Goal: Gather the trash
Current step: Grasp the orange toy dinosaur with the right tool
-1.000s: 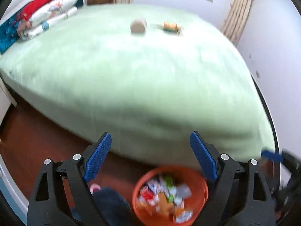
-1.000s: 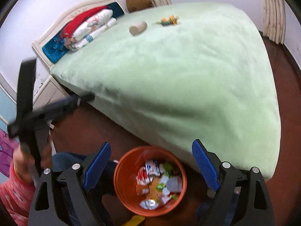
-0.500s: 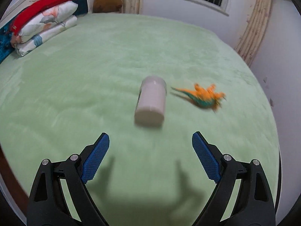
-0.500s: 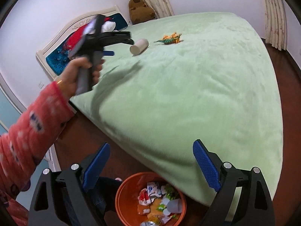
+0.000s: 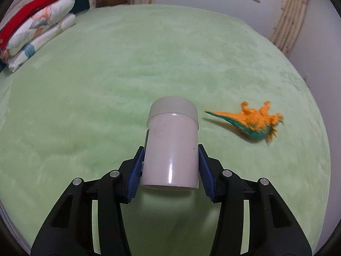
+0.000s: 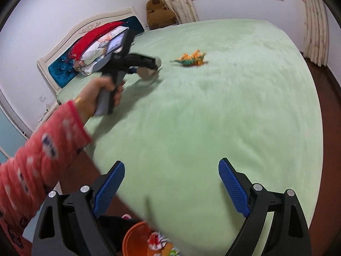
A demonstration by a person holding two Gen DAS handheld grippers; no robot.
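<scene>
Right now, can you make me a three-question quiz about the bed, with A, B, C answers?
1. Where does the toy dinosaur lie? A on the green bed B in the orange bucket C on the pillows
2. What colour are the right gripper pads? A red B blue C yellow
3. What sits between the closing left gripper jaws? A nothing B the dinosaur C the white jar

A: it lies on the blanket beside the jar. B: both pads show blue. C: the jar fills the gap.
</scene>
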